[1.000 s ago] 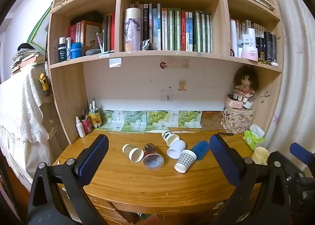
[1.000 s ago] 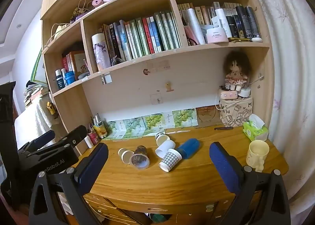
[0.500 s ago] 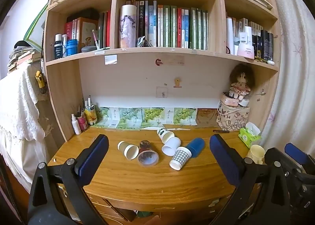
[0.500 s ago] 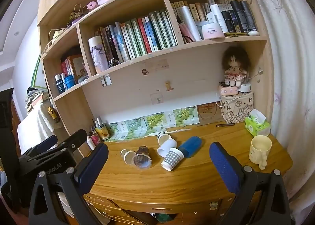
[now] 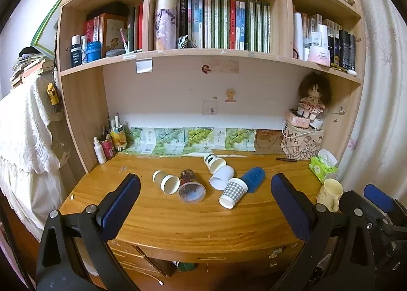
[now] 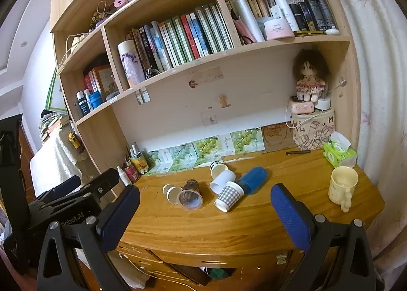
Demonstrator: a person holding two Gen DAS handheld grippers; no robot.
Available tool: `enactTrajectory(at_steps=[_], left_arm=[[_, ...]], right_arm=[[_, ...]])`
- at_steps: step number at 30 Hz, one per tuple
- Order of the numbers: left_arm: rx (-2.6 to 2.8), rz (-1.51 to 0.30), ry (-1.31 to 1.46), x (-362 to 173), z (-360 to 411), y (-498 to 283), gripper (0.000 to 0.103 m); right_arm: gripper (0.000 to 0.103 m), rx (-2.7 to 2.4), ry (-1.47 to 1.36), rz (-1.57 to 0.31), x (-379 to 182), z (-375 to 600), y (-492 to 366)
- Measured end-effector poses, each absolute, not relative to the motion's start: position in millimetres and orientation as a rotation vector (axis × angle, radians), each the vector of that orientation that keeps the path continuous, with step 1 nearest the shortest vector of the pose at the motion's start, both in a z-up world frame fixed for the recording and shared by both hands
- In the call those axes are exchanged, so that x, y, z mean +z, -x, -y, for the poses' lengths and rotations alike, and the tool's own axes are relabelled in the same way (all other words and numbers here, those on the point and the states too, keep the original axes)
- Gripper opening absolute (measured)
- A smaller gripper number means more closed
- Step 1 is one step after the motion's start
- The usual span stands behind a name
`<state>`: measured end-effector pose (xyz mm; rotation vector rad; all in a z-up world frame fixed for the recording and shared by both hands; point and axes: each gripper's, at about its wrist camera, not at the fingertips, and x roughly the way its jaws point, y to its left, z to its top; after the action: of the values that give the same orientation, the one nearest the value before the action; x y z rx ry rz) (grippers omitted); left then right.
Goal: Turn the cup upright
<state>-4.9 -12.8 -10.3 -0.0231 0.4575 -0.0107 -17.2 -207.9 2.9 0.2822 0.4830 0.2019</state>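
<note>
Desk (image 5: 157, 217) w/ toppled cups (image 5: 191, 185), upright mug (image 6: 342, 185) nearby; both claws (image 5: 204, 205) (image 6: 204, 210) wide, empty.

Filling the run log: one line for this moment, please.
phase: approach | left gripper: open, empty | right gripper: open, empty | cups: lying on desk | mug: upright

Ahead of the jaws, a wooden table (image 5: 178, 224) fills the alcove of a tall wooden bookshelf (image 5: 84, 118), drawers (image 6: 193, 263) just under its front edge. Above, cubbies packed tight with books (image 5: 229, 26) and bottles (image 5: 76, 49). A white back panel (image 5: 178, 97) sits straight ahead, daylit. Right of the jaws hangs a pale curtain (image 5: 376, 102); off to the left, a white lace cloth (image 5: 23, 133) drapes over furniture against a plain white wall (image 6: 33, 79).
</note>
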Motion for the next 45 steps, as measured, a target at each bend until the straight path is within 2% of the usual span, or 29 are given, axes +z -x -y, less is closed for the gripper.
enactTrajectory(at_steps=[21,37,45], left_arm=[[-0.048,-0.656,-0.059,-36,27,-31,0.102],[-0.145,-0.823,-0.148,-71,48,-109,0.102],[-0.195,-0.952,-0.161,-99,55,-164,0.102]], right_arm=[[0.103,0.167,-0.378,-0.697,-35,223,-16],[0.103,0.084,-0.485,-0.899,-80,235,-89],[0.103,0.038,-0.640,-0.991,-110,255,-140]])
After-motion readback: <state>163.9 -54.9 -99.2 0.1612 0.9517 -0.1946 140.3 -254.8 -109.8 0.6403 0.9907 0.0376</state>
